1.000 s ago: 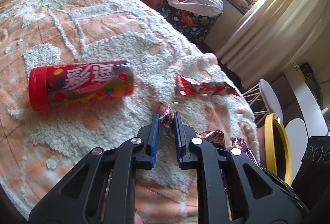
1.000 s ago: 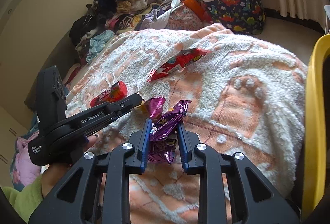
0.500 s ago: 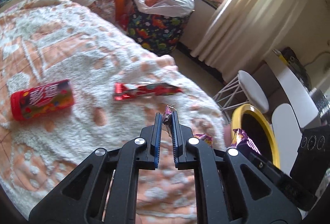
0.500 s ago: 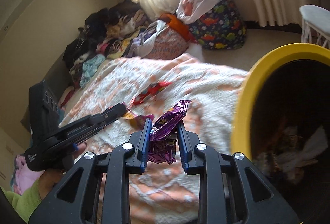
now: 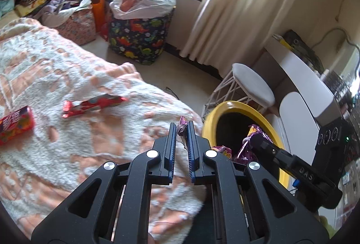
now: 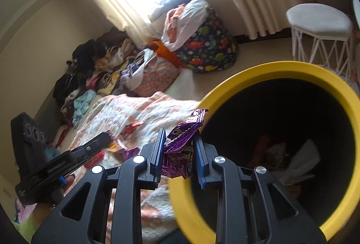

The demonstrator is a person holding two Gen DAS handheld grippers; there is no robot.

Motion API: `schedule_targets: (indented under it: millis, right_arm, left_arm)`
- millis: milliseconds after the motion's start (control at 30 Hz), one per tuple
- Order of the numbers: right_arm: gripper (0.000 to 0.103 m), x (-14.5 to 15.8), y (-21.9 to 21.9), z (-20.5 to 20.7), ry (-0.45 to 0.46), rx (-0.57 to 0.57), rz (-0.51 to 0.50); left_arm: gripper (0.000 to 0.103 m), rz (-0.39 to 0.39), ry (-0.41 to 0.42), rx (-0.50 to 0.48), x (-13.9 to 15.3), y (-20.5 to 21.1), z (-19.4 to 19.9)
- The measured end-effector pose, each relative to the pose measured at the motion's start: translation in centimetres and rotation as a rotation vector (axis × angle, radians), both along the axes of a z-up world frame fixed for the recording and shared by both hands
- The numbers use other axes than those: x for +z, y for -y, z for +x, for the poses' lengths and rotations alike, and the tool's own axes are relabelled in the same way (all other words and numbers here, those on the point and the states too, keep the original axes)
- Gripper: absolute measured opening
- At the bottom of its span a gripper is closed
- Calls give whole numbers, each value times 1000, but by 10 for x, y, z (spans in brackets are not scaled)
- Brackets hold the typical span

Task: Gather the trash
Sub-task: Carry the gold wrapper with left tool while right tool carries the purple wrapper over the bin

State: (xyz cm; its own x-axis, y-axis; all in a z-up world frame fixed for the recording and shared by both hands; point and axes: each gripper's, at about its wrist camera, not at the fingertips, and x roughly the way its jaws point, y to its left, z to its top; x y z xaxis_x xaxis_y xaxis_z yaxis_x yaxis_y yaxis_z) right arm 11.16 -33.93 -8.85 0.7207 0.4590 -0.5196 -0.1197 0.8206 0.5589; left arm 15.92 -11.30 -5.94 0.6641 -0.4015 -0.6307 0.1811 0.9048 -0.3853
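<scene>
My left gripper is shut on a small crumpled candy wrapper, above the blanket's edge beside the yellow-rimmed bin. In the right wrist view my right gripper is shut on a purple snack wrapper, held at the near-left rim of the bin, whose dark inside holds crumpled trash. That purple wrapper also shows over the bin's mouth in the left wrist view. A red wrapper and a red candy tube lie on the blanket.
A white wire-legged stool and a white chair stand beside the bin. A dinosaur-print bag full of laundry and piles of clothes line the window wall. A hand in a green sleeve holds the left gripper.
Both grippers have swung from over the blanket toward the bin, carrying their wrappers. The bin's mouth now fills the right wrist view; the candy tube has slid to the left edge.
</scene>
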Motion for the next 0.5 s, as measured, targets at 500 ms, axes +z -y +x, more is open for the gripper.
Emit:
schedule_targets:
  millis: [500]
  right_arm:
    - [25,2,63,-5,15,-154,-12]
  left_arm:
    - [6,59,33,-131,9,62,-7]
